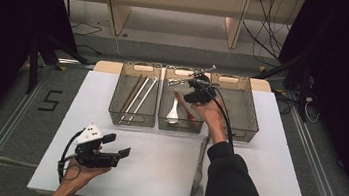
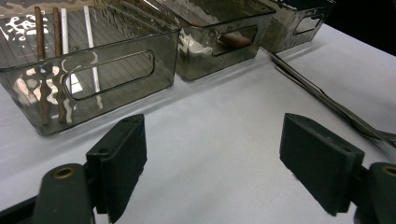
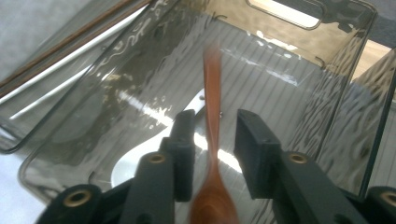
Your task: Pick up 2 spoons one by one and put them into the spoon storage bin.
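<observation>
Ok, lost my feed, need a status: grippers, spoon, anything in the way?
Left gripper open, idle over table. Right gripper over middle bin, wooden spoon blurred between its jaws, contact unclear. White spoon lies beneath.

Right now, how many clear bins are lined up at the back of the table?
3, side by side: the left bin holds chopsticks, the middle bin holds a white spoon below the right hand-held gripper, and the right bin looks empty, though the hand hides part.

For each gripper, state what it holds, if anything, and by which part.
Left gripper: nothing, jaws wide open. Right gripper: wooden spoon between its jaws, around the handle near the bowl; firm contact cannot be told.
</observation>
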`<state>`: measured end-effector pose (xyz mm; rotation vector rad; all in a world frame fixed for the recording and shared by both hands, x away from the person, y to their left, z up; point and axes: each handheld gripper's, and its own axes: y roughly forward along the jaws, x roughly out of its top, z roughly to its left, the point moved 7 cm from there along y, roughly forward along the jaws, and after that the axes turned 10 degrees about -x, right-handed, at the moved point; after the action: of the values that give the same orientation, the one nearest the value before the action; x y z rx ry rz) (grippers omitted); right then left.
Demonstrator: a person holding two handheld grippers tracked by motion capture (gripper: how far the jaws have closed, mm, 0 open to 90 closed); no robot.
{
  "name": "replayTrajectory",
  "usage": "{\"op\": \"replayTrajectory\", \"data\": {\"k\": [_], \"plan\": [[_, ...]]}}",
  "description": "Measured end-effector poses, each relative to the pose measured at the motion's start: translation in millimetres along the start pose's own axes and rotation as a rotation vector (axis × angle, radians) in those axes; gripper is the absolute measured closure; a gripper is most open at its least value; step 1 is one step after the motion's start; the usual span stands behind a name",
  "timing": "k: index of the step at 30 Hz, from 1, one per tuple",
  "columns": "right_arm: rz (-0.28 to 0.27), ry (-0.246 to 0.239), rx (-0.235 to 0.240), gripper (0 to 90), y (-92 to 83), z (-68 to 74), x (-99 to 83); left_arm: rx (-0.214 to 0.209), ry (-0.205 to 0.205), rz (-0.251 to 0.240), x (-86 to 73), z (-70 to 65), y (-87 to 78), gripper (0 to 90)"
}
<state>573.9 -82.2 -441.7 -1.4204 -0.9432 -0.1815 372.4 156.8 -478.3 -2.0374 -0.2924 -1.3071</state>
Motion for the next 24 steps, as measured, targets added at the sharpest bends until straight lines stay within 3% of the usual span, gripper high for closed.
{"op": "replayTrajectory", "data": {"k": [6,13,19,24], "plan": [[-0.067,-0.026,0.060,56.0,-23.6,9.9,-5.3,0.002,-0.001,0.000,0.0,0.3,-0.2,22.0],[-0.102,-0.070,0.139,47.9,-52.3,22.6,-27.9,0.004,0.001,-0.006,0.8,0.4,-1.0,21.7],[-0.105,-0.094,0.183,47.9,-61.4,31.2,-55.0,0.005,0.004,-0.004,0.7,0.5,-0.9,21.6],[-0.087,-0.115,0.193,55.0,-59.4,33.9,-77.2,0.005,-0.001,-0.007,0.6,0.5,-0.8,21.6]]}}
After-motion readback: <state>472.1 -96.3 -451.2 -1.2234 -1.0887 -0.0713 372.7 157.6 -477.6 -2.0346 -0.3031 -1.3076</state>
